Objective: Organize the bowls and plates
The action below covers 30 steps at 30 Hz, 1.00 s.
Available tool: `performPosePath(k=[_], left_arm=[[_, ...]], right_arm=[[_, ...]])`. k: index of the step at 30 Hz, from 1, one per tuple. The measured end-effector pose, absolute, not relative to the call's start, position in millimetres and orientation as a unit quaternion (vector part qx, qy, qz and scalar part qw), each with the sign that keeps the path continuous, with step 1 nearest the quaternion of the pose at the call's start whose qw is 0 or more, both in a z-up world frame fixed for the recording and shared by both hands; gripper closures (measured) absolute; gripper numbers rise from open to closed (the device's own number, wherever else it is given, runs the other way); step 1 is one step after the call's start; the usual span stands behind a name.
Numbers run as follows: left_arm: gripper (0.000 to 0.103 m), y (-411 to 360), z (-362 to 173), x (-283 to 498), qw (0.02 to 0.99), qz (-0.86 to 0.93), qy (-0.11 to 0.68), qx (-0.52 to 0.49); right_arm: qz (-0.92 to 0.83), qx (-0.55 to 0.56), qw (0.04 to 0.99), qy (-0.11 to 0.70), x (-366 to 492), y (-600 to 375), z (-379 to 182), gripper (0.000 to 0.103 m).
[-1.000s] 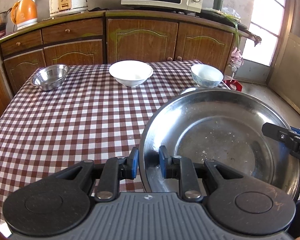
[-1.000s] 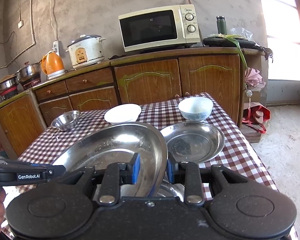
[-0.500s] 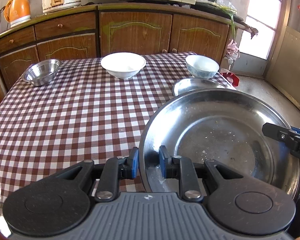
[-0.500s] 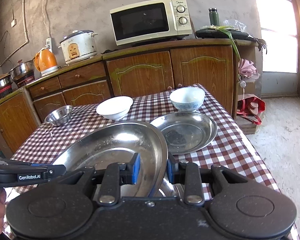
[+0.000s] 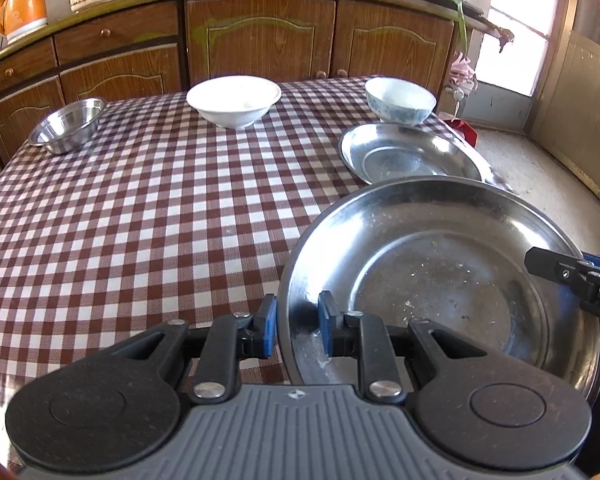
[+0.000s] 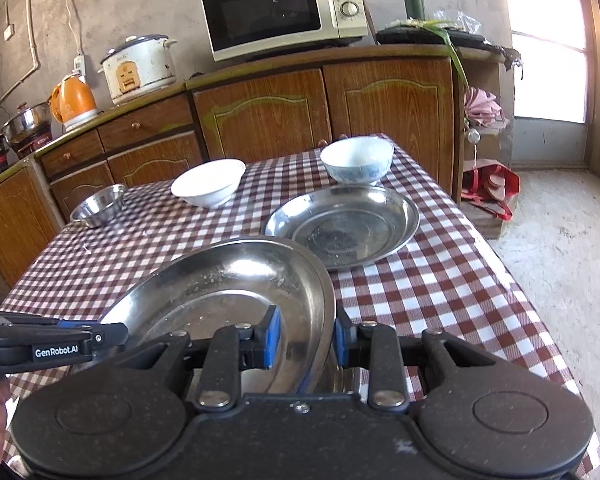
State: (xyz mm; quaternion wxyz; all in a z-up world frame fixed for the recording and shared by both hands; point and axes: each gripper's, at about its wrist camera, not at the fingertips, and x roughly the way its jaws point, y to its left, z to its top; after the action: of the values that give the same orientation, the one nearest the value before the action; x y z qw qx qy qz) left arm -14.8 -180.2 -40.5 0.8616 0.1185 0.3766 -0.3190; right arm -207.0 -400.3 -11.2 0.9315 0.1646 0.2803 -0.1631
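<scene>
Checked tablecloth [image 5: 140, 200] ahead; both my grippers, left [image 5: 297, 330] and right [image 6: 306, 338], pinch the big plate's [image 5: 440, 264] rim; smaller plate [image 5: 408, 154] at one o'clock.

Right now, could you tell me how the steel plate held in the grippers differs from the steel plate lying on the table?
The held plate is gripped at opposite rims by the left gripper and right gripper, while the table plate lies free on the checked cloth. The held plate is tilted; the table plate lies flat. The held plate sits nearer the cameras; the table plate lies beside the blue-patterned bowl. Both are round, shallow, shiny steel with food flecks.
</scene>
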Motion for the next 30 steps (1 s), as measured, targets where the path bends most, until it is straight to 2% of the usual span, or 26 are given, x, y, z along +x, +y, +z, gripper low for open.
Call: performPosePath(k=[30], left_arm=[[0.08,-190.7,-61.8,-5.4,0.85,-0.314,0.402,0.132]], right_arm=[[-0.174,0.17,0.917,0.317,-194.6,-405.3,-39.4,0.068]])
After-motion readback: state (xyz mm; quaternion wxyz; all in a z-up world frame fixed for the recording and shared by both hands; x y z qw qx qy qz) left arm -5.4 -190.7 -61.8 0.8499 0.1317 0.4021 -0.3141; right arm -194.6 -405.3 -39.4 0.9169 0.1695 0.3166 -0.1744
